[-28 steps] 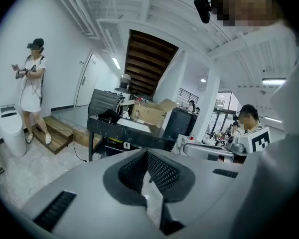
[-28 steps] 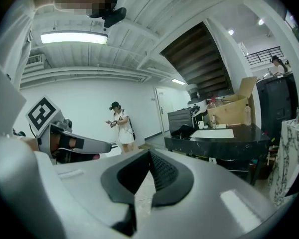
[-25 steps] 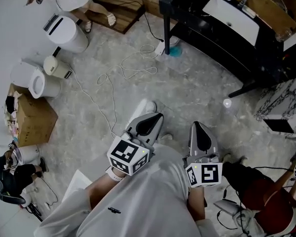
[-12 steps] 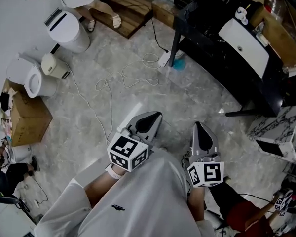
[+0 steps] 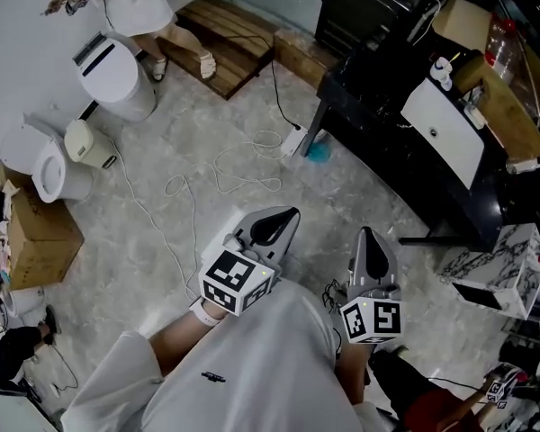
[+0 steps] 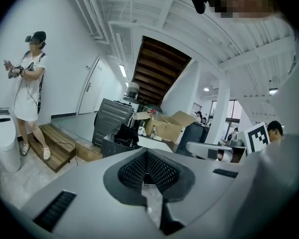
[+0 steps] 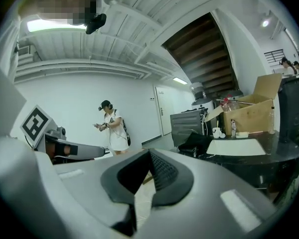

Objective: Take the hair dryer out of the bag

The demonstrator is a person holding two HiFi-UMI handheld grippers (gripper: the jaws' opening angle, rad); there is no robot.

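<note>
Above marble floor (image 5: 207,151), left gripper (image 5: 285,217) and right gripper (image 5: 367,239) show closed fingers.

Smooth marbled grey stone for floor (image 5: 360,178), slight sheen. Bare slatted wood for platform (image 5: 229,34). Matt brown cardboard for box (image 5: 38,239). Matt grey plastic on left gripper (image 5: 286,214) and right gripper (image 5: 367,234); dimpled black pads (image 6: 134,171). Soft white cloth for shirt (image 5: 252,367).

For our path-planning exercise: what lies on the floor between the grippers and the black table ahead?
A white cable loops across the floor, ending at a power strip beside the table leg. No hair dryer shows yet.
</note>
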